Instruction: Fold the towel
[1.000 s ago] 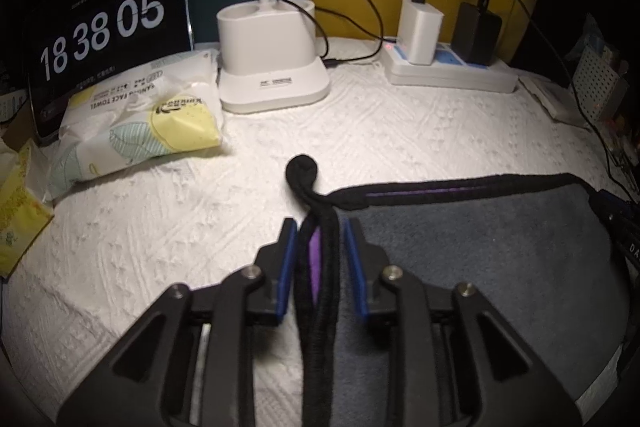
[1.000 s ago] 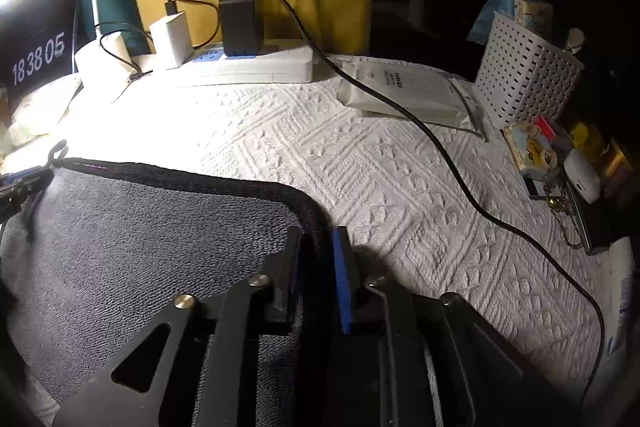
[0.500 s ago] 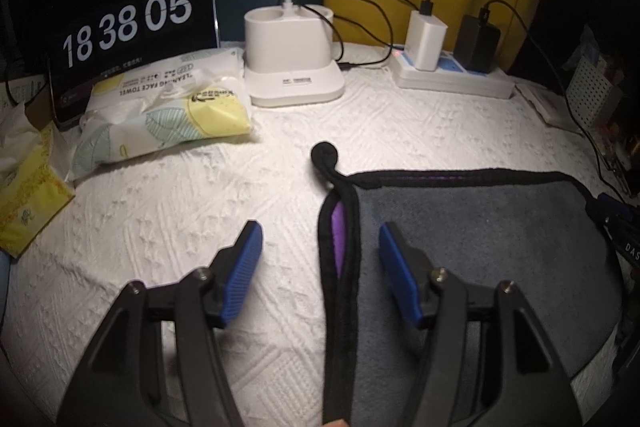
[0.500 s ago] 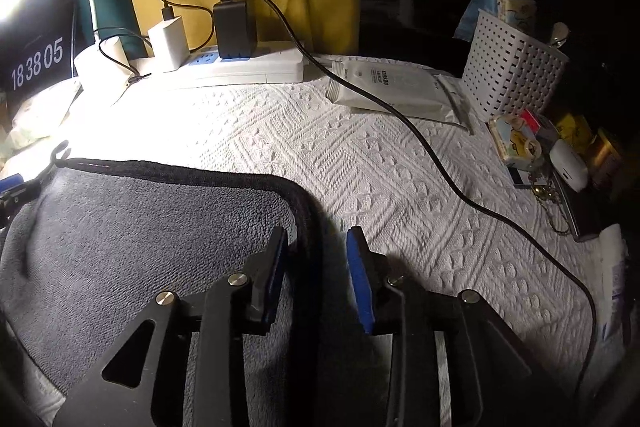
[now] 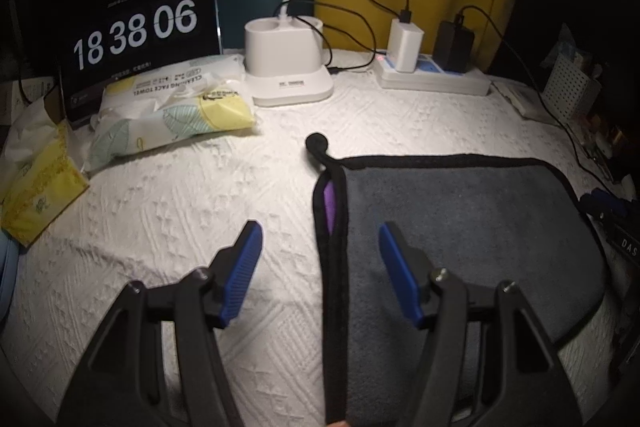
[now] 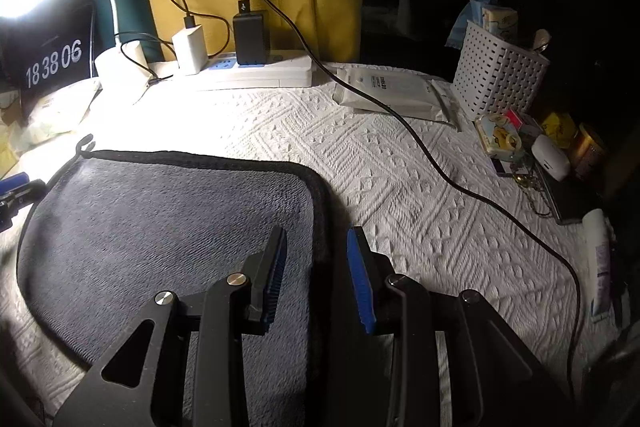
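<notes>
A grey towel (image 5: 460,227) with black trim lies folded flat on the white textured cloth; a purple underside shows at its left edge and a black hanging loop (image 5: 317,143) sticks out at the far left corner. My left gripper (image 5: 320,247) is open, its blue pads straddling the towel's left edge without holding it. In the right wrist view the same towel (image 6: 160,219) lies flat. My right gripper (image 6: 316,251) is open, with the towel's right black edge between its pads, not clamped.
Behind the towel stand a clock screen (image 5: 136,31), a wipes pack (image 5: 172,107), a white lamp base (image 5: 286,67) and a power strip (image 5: 432,79). A black cable (image 6: 440,167) crosses the cloth at right, near a white basket (image 6: 500,71) and small items (image 6: 548,155).
Both grippers have opened and let go of the towel's edges, then drawn back a little. The towel now lies flat on the cloth.
</notes>
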`<move>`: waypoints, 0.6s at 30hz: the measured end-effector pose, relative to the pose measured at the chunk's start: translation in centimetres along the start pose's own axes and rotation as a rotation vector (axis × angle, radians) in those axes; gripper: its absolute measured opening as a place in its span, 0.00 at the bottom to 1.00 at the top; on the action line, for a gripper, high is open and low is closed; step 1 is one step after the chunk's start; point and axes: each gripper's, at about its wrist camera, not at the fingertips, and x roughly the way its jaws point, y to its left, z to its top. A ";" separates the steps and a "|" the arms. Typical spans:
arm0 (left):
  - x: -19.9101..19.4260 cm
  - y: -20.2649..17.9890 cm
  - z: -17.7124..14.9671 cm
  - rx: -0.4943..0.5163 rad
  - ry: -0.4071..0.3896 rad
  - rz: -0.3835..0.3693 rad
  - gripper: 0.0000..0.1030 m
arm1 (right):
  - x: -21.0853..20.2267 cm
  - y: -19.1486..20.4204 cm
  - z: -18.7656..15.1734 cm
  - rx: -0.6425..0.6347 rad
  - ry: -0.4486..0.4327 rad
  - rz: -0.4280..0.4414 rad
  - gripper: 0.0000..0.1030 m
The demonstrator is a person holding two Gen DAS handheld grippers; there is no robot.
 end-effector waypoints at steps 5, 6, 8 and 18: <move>-0.7 0.4 -0.8 -0.009 0.000 -0.013 0.61 | -1.0 0.6 -0.4 -0.005 -0.006 -0.003 0.32; -0.8 0.5 -0.9 -0.011 0.001 -0.019 0.61 | -1.2 0.7 -0.5 -0.005 -0.007 -0.003 0.32; -1.0 0.6 -1.1 -0.022 0.008 -0.036 0.61 | -1.7 0.9 -0.7 -0.006 -0.009 -0.003 0.32; -2.7 0.8 -2.2 -0.024 -0.003 -0.061 0.61 | -3.3 1.9 -1.6 -0.011 -0.013 -0.002 0.33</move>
